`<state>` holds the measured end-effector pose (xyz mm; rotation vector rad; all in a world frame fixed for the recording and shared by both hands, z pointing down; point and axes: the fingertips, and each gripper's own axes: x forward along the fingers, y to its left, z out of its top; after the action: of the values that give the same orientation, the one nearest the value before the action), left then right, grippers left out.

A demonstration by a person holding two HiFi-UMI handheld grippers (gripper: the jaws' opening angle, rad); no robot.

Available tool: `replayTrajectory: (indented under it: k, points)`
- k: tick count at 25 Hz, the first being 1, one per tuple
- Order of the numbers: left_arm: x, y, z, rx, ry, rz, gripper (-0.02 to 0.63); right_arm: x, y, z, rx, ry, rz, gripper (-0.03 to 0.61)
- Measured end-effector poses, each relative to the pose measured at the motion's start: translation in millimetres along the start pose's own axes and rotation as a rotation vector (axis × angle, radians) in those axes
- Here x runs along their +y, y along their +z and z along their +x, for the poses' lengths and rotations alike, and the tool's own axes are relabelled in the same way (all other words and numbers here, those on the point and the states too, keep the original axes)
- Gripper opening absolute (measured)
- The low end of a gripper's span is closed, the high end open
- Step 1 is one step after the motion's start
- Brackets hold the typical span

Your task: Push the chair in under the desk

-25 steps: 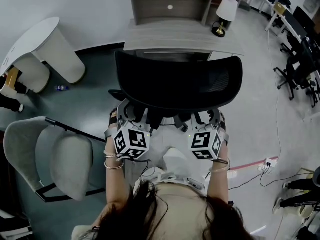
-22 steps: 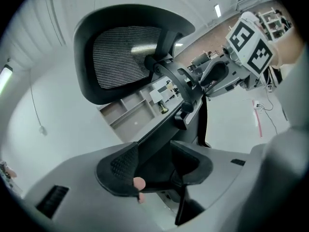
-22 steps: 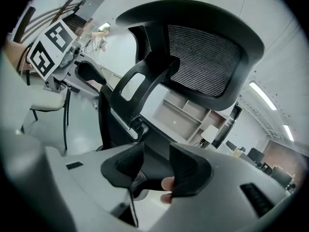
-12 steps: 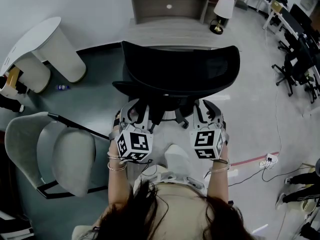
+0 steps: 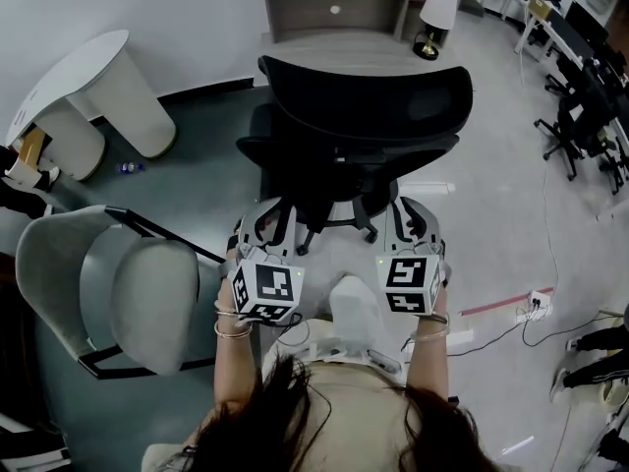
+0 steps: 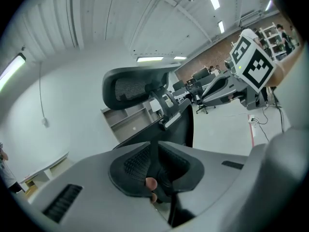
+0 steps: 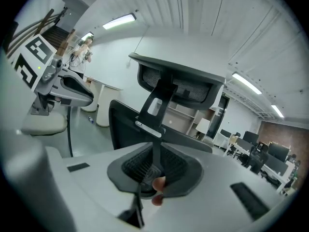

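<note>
While the chair stood by the tabletop, clear of both grippers, any further shove wanted even, square contact. The jaws of the left gripper and right gripper had just been closing and were nearly together, empty.

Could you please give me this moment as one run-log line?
object: black mesh-backed office chair at pale wooden desk | left gripper, right gripper: clear of chair, jaws just been closing, nothing between them

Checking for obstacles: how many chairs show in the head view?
3 for certain: the black mesh chair at centre, a grey armchair at lower left, a black office chair at far right. More may be hidden beyond it.
</note>
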<state>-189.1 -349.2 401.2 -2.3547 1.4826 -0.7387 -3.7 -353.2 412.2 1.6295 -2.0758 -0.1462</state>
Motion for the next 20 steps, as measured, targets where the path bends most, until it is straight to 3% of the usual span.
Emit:
replayTrajectory:
  k: [7,20]
  points:
    - [-1,-9,-29,-0.01,0.012,-0.022,0.041,14,5,-19,-0.02,-0.015,0.027,0.041]
    - [-19,15,-68,-0.064,0.061,-0.144,0.02,17,20,-57,-0.11,0.067,0.043,0.031]
